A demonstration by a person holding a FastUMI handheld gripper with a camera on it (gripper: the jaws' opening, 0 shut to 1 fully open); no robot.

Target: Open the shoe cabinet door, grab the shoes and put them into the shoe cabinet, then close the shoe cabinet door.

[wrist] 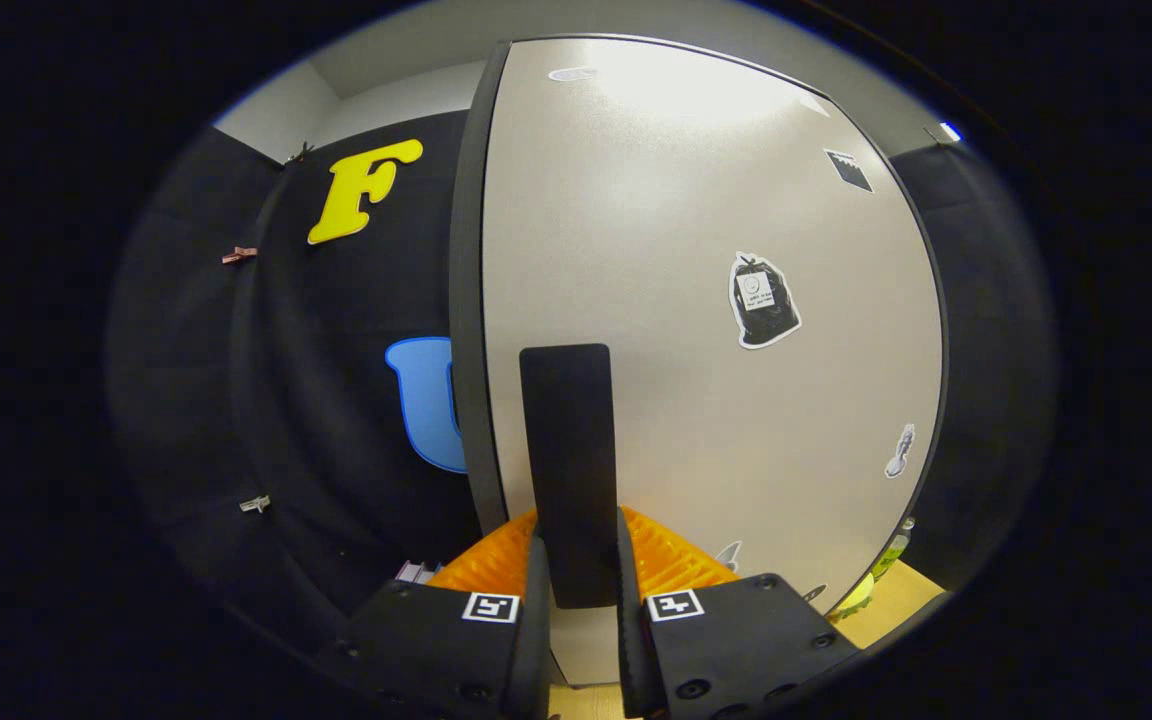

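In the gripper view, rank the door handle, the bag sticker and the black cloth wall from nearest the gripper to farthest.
1. Door handle: between the gripper fingers, which close on it.
2. Bag sticker: on the cabinet door, beyond the fingers, to the right.
3. Black cloth wall: behind the door's left edge.

The door handle (567, 470) hides its lower end between the hand-held gripper (576, 590) fingers; beside the door (696, 300), a yellow-green object (871, 585), perhaps a shoe, is cut off.

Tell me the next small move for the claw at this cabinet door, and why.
Probably pull back on the handle and swing the cabinet door further. The claw looks closed around the dark vertical handle, one finger on each side, and the door's dark left edge already faces the camera, suggesting it stands partly open; no shoes are held.
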